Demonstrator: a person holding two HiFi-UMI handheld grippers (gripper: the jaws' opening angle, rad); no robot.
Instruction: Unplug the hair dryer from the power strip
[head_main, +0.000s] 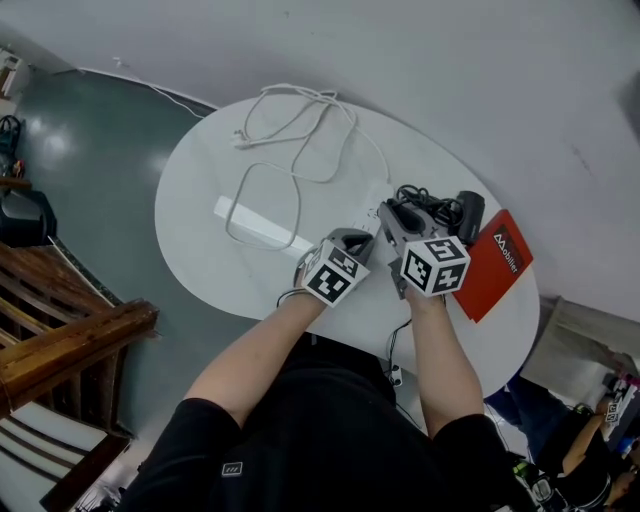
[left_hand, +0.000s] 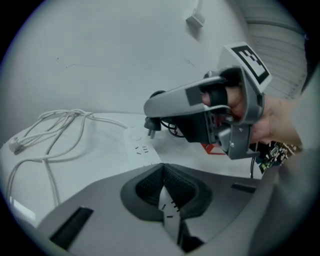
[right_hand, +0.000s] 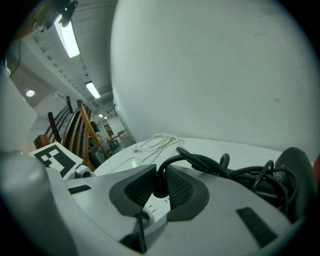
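Observation:
The white power strip (left_hand: 141, 149) lies on the round white table (head_main: 200, 200). My left gripper (left_hand: 162, 192) is shut on its near end. In the left gripper view the hair dryer's black plug (left_hand: 150, 125) hangs just above the strip with its pins free of the sockets. My right gripper (right_hand: 159, 187) is shut on that plug (right_hand: 160, 181), with the strip (right_hand: 156, 205) showing below the pads. The black cord (right_hand: 210, 162) runs right to the black hair dryer (head_main: 468, 210). In the head view both grippers, left (head_main: 355, 240) and right (head_main: 392, 215), sit side by side.
A red book (head_main: 497, 262) lies at the table's right edge, beside the hair dryer. The strip's white cable (head_main: 300, 110) coils across the far side of the table. A flat white bar (head_main: 258, 224) lies left of the grippers. A wooden railing (head_main: 60, 340) stands left of the person.

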